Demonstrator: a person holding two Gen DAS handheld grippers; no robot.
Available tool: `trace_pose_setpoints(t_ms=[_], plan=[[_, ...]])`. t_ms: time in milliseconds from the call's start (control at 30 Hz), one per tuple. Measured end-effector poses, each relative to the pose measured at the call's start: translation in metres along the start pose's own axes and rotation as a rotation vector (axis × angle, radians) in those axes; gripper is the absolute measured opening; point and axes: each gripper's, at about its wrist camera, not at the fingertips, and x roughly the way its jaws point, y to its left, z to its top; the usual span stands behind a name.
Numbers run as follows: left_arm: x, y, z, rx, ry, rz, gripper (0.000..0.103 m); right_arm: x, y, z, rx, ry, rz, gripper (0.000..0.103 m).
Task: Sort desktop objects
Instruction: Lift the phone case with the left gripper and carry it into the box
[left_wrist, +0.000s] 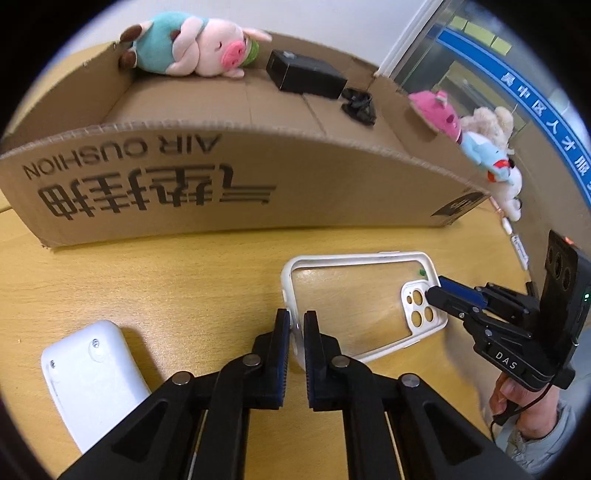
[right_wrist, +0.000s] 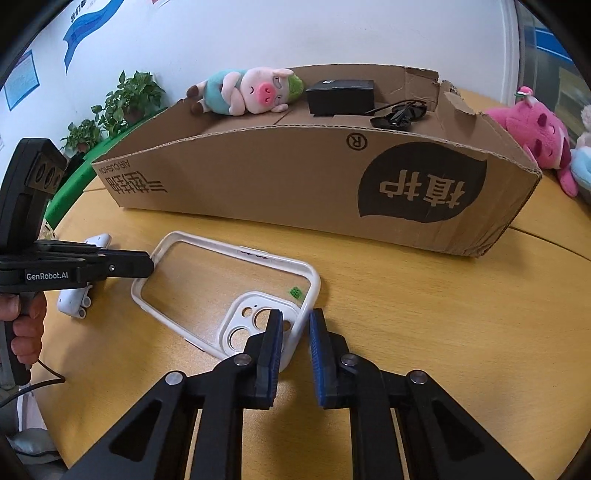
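Observation:
A clear phone case with a white rim (left_wrist: 354, 258) (right_wrist: 221, 247) lies flat on the wooden table. My left gripper (left_wrist: 296, 321) is shut on the rim at the case's plain end; in the right wrist view it (right_wrist: 149, 264) comes in from the left. My right gripper (right_wrist: 295, 321) is shut on the rim at the camera-cutout corner, and it (left_wrist: 434, 293) shows from the right in the left wrist view. Behind the case stands an open cardboard box (left_wrist: 295, 177) (right_wrist: 258, 166) holding a pig plush (left_wrist: 199, 48) (right_wrist: 251, 92), a black box (left_wrist: 306, 74) (right_wrist: 340, 96) and dark sunglasses (left_wrist: 358, 105) (right_wrist: 399, 114).
A white plastic device (left_wrist: 88, 373) (right_wrist: 74, 299) lies on the table by the left gripper. A pink plush (left_wrist: 436, 110) (right_wrist: 532, 136) and a blue plush (left_wrist: 487, 155) sit beside the box's right end, with a white cable (left_wrist: 517, 247) nearby. Potted plants (right_wrist: 125, 99) stand at the back left.

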Motion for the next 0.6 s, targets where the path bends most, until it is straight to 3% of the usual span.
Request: trace_pose_setpoints(t_ms=[133, 333, 600], plan=[[-0.028, -0.013, 0.006, 0.032, -0.070, -0.017, 0.006, -0.029, -0.002, 0.004, 0.027, -0.091, 0.028, 0.013], [-0.077, -0.030, 0.032, 0.086, -0.215, -0.010, 0.007, -0.086, 0.011, 0.045, -0.023, -0.252, 0.008, 0.014], [-0.111, -0.027, 0.084, 0.093, -0.339, 0.000, 0.007, -0.103, 0.020, 0.111, -0.110, -0.344, -0.012, 0.014]])
